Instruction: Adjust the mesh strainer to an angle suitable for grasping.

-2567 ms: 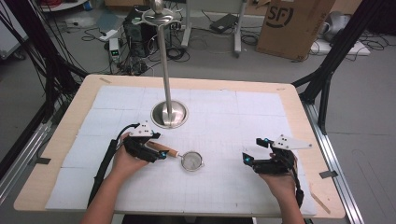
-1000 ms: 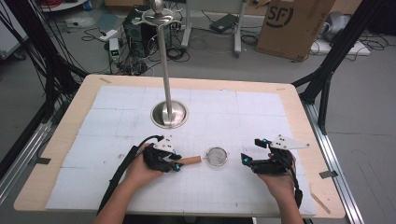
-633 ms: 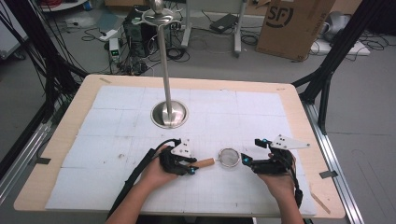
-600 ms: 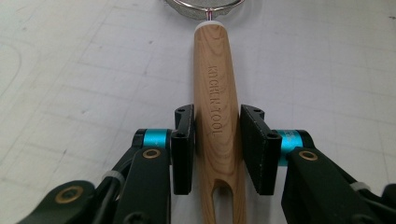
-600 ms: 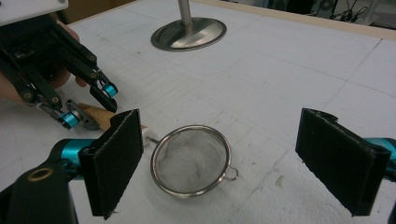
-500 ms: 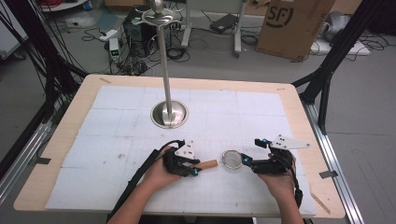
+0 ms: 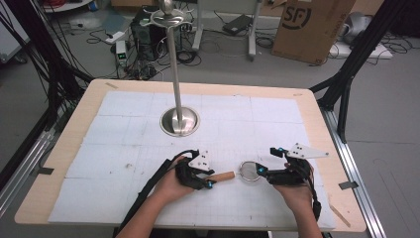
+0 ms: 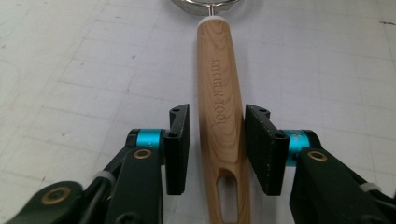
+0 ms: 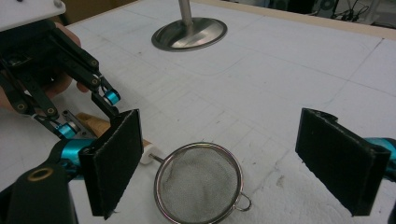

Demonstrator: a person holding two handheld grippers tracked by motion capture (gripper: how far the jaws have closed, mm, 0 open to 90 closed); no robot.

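Your wooden-edged table with its white gridded mat [image 7: 129, 148] carries a polished steel pole stand on a round base [image 7: 179, 121] at mid-table. Near the front edge lies a small round steel mesh strainer with a light wooden handle [image 7: 233, 174], between your two hands. Your right gripper [image 9: 224, 163] has its jaws wide apart either side of the mesh bowl. Your left gripper [image 8: 217, 149] has its jaws flanking the handle; I cannot tell whether they touch it.

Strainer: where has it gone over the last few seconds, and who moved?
The left gripper, shut on the strainer by its wooden handle, carried it rightward across the table until the mesh bowl sat between the open jaws of the right gripper. The right gripper and the stand stayed put.
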